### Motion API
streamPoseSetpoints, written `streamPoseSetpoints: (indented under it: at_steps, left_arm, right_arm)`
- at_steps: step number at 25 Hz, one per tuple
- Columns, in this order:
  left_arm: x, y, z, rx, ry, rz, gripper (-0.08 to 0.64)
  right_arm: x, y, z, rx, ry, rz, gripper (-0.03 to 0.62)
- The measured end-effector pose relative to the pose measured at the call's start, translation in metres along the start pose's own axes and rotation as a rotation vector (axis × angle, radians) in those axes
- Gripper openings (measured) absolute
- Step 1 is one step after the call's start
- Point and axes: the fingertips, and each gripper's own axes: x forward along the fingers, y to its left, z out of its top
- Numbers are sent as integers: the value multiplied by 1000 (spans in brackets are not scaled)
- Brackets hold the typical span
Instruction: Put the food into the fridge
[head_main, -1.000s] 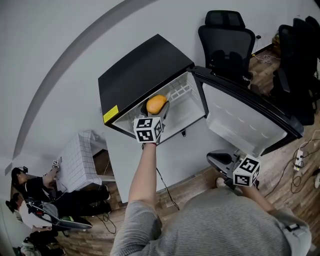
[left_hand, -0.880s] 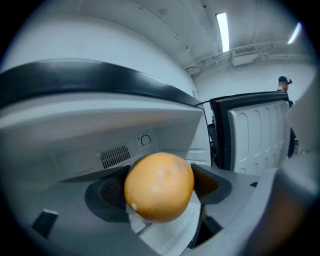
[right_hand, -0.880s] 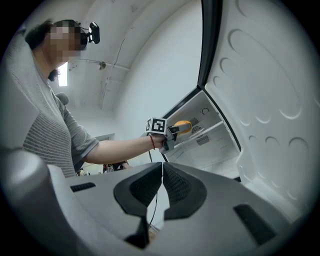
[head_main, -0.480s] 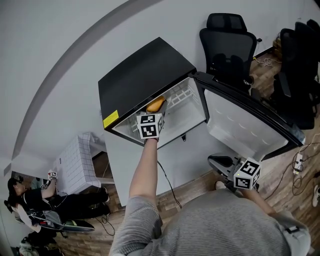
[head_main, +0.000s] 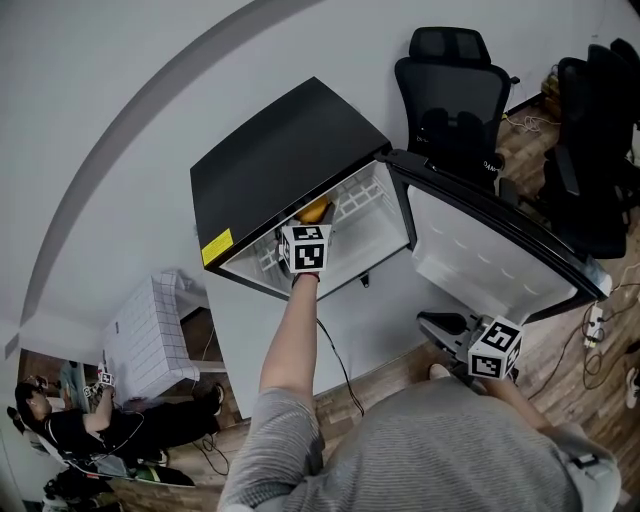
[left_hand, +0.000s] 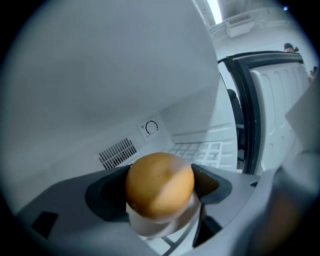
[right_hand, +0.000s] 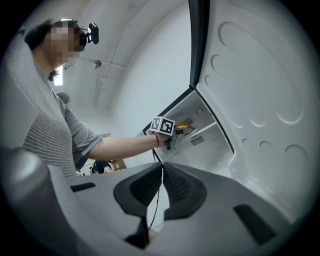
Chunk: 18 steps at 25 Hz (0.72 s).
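1. The round orange piece of food (left_hand: 159, 182) is pinched in the left claw (head_main: 313, 218), with one dark pad pressed on each side of it.
2. The claw holds the food just inside the open top part of the small black fridge (head_main: 270, 150), which is white inside.
3. A white wire shelf (left_hand: 197, 150) lies past the food, lower down.
4. On the fridge's back wall there is a round dial (left_hand: 151, 127) and, beside it, a slotted vent (left_hand: 117, 152).
5. The fridge door (head_main: 490, 250) is swung wide open to the right.
6. The right claw (right_hand: 161, 185) is down low near that door. Its two pads are pressed together with nothing between them.
7. A black office chair (head_main: 455, 90) stands behind the fridge, on the wooden floor (head_main: 390, 365).
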Motion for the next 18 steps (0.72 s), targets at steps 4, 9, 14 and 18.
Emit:
streamPoseSetpoints:
  at_steps: [4, 9, 14, 18]
  left_arm:
    - [3, 5, -1, 3, -9, 38, 390]
    - [6, 9, -4, 2, -20, 76, 390]
    - [5, 5, 0, -6, -50, 63, 391]
    - [3, 5, -2, -25, -57, 51, 396]
  right_arm:
    - [3, 2, 0, -2, 5, 3, 14]
    - [5, 3, -3, 2, 18, 4, 13]
    - [7, 4, -6, 2, 26, 9, 14]
    - [10, 9, -7, -1, 31, 23, 13]
